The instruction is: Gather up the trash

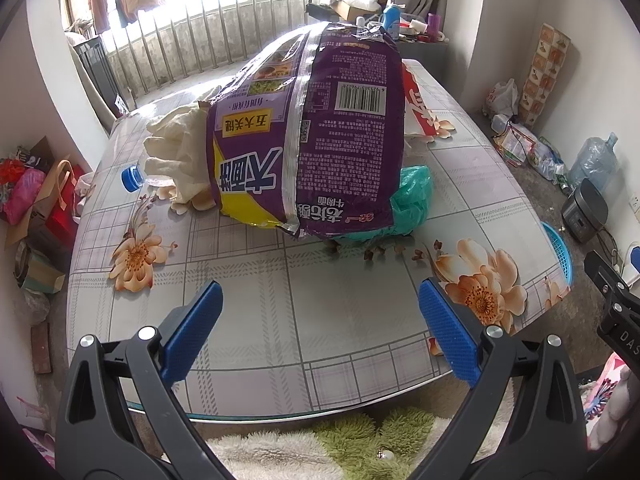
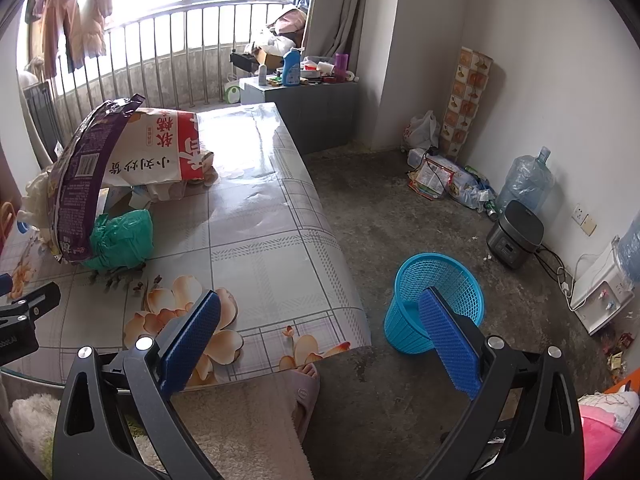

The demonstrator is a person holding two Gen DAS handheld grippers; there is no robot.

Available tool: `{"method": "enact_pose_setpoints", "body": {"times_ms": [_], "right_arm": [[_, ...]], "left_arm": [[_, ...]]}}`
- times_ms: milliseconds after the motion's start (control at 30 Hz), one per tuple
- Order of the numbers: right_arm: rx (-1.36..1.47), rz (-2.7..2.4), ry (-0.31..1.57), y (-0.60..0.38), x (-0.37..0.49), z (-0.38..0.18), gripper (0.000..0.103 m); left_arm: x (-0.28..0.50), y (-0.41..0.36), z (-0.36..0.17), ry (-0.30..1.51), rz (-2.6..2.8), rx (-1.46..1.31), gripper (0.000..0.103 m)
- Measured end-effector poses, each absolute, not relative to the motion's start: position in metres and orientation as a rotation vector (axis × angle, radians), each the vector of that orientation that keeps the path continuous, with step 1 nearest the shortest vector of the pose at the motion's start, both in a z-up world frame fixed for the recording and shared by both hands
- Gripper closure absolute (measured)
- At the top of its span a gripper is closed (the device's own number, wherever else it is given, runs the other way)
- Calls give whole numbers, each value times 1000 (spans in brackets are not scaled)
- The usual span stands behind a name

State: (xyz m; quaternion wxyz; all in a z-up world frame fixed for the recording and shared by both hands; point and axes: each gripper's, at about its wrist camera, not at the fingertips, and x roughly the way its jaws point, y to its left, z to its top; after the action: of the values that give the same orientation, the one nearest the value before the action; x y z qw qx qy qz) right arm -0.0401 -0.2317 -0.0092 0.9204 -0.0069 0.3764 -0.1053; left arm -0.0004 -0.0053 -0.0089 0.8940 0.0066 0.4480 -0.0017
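the table (image 1: 320, 320) wears a grey-white plaid cover printed with peach flowers. on it, a purple and yellow noodle bag (image 1: 320, 128) with a silver seam, a teal plastic bag (image 1: 414, 196), a white and red paper bag (image 2: 160, 148), a cream cloth (image 1: 176, 156) and a blue bottle cap (image 1: 132, 178). the basket (image 2: 434, 300) is bright blue. both grippers have blue pads (image 1: 192, 324) on black arms.

**Both grippers held wide, nothing in them**

The left gripper (image 1: 320, 328) hovers above the near edge of the table (image 1: 340, 360), its blue pads spread wide and empty. The right gripper (image 2: 320, 336) hangs off that table's right corner, equally wide. A slippered foot (image 2: 306, 384) stands beneath the corner.
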Motion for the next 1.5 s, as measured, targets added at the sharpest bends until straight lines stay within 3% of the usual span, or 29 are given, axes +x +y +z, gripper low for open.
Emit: {"method": "enact_pose_setpoints", "body": {"times_ms": [867,1067,1367,1500], "right_arm": [[-10,-215,776,-229,-35,-9,6],[20,-144,706,-219,-20,5,6],[12,80,514,-173,13,41,6],[77,191,552,-155,34,38,9]], "left_arm": [[7,12,-14,989,37,-12,9],[20,35,-9,930,-16,-50,9],[37,121,17,703,-78,-283,9],[50,147,23,647,-201,-360,27]]}}
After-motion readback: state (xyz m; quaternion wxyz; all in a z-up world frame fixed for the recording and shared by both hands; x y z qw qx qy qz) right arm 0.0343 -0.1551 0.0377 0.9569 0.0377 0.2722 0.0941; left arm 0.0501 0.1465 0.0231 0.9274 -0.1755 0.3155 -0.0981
